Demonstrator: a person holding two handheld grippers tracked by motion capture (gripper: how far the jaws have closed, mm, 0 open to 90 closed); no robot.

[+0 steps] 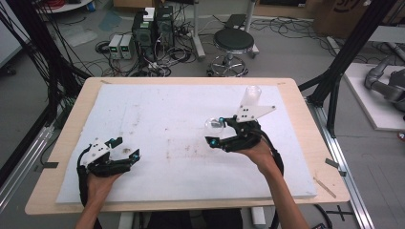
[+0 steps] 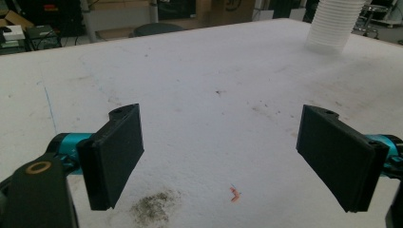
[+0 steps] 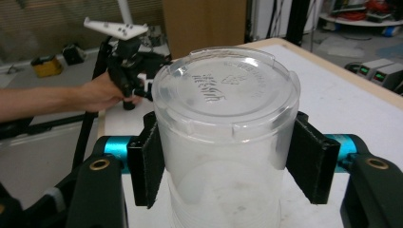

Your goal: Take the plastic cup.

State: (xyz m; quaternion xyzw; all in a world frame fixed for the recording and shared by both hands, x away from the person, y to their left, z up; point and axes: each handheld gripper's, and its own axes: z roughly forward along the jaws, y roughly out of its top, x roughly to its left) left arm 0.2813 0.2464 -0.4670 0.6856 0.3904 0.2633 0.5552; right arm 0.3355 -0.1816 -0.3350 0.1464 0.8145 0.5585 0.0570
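Cup point(image 3: 223, 142): one, between right gripper point(image 3: 223, 156) jaws.

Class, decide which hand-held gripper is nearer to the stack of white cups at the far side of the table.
Right. The right hand-held gripper, clamping a clear cup, is just before the stack of white cups; the left hand-held gripper sits open, far across the table.

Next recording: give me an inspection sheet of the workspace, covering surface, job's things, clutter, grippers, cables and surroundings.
Surface: white foam board on a wooden table, stained and scuffed.
Job's things: clear plastic cup, bottom facing the camera; stack of cups stands on the board.
Clutter: dark smudge and a small orange scrap.
Grippers: left gripper open, nothing between; right gripper shut on the cup.
Cables: black cables trail from the grippers.
Surroundings: stool, computer towers, floor wiring.
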